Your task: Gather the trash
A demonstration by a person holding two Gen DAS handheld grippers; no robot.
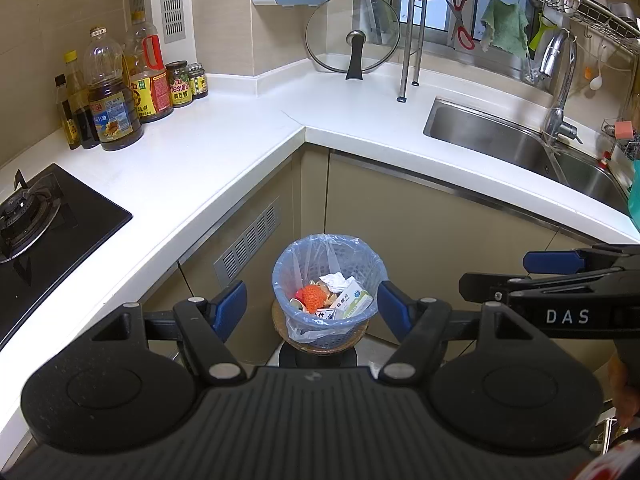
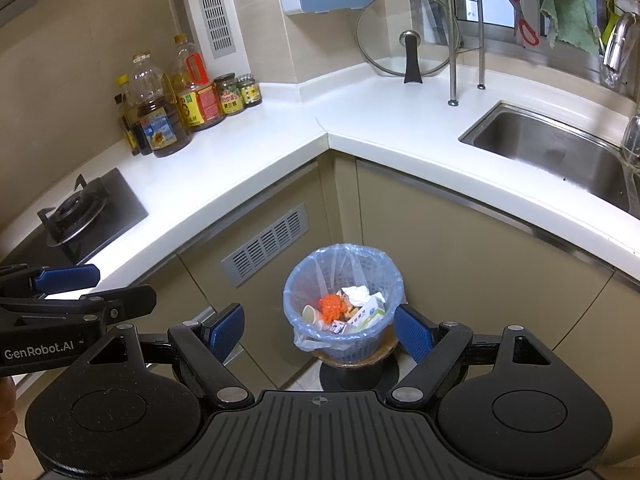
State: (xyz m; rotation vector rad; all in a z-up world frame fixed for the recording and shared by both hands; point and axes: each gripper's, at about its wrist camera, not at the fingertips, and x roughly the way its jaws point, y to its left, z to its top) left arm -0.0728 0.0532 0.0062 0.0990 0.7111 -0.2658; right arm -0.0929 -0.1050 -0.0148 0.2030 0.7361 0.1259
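A small blue waste basket (image 1: 362,326) (image 2: 376,344) lined with a clear bag stands on a low round stand in the corner below the counter. Inside lie an orange net ball (image 1: 313,296) (image 2: 332,306), crumpled white paper (image 1: 335,280) (image 2: 356,294), a white medicine box (image 1: 354,298) (image 2: 368,314) and a paper cup (image 2: 310,314). My left gripper (image 1: 312,310) hovers above and in front of the basket, open and empty. My right gripper (image 2: 319,330) hangs beside it, likewise open with nothing between its blue pads. Each gripper shows at the edge of the other's view.
A white L-shaped counter (image 1: 240,136) wraps the corner, with oil bottles and jars (image 1: 116,92) at the back left, a gas hob (image 1: 36,216) at left, a glass lid (image 1: 352,36) leaning on the wall, and a steel sink (image 1: 520,148) with tap at right. Beige cabinet doors stand behind the basket.
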